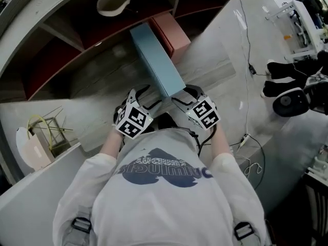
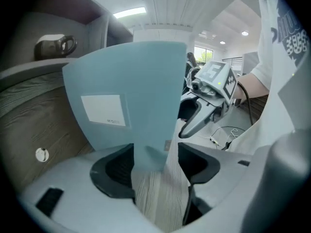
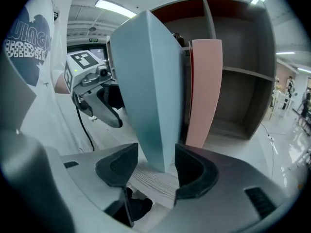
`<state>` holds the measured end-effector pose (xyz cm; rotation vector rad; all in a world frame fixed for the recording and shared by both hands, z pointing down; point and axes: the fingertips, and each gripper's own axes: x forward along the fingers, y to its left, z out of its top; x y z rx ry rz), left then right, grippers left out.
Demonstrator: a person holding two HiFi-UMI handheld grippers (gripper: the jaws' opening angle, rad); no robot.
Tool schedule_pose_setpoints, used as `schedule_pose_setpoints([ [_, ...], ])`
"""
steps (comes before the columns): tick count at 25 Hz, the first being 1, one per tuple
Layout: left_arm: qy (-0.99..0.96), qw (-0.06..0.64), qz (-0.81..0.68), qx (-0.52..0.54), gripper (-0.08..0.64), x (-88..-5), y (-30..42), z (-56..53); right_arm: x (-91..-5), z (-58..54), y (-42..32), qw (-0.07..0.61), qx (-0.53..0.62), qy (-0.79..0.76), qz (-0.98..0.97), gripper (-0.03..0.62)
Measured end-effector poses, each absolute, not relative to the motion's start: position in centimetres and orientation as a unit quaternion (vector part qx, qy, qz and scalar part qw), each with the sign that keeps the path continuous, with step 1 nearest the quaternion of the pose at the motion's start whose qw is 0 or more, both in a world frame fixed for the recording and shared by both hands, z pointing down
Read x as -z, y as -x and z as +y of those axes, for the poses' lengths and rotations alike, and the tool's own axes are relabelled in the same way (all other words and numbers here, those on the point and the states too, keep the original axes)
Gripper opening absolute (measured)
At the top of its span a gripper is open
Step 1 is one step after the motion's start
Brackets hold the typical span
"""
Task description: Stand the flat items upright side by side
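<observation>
A tall light-blue book [image 1: 156,60] stands upright on the grey wood shelf board [image 1: 97,86], with a pink book [image 1: 171,32] upright just behind it on its right. Both grippers sit at the blue book's near end. My left gripper [image 1: 147,97] is open. The blue book's [image 2: 136,91] lower near corner sits between its jaws [image 2: 155,161], with a gap on the right side. My right gripper [image 1: 180,95] is open too and straddles the blue book's [image 3: 150,81] narrow edge [image 3: 155,166], with space at the left pad. The pink book [image 3: 204,91] stands close beyond.
A mug [image 1: 113,3] sits in an upper compartment of the dark-red shelf unit, whose dividers rise behind the books. A wire holder and a pale bag [image 1: 43,132] stand at the left. Cables [image 1: 246,137] and dark shoes [image 1: 287,81] lie on the floor at the right.
</observation>
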<state>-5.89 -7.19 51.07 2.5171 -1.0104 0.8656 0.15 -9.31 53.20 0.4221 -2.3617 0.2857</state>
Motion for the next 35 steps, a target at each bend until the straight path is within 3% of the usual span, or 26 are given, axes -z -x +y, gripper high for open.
schedule_pose_setpoints([
  [11,-0.851,0.150,-0.411,-0.291,0.278,-50.4,4.5,-8.2,-53.0,-9.7,1.8,0.354,-0.086,-0.085,-0.927,0.212],
  [35,-0.847,0.181,-0.421,-0.269,0.279,-50.6,8.6,-13.1,-52.9,-13.6,4.9,0.319,-0.124,-0.168,-0.924,0.173],
])
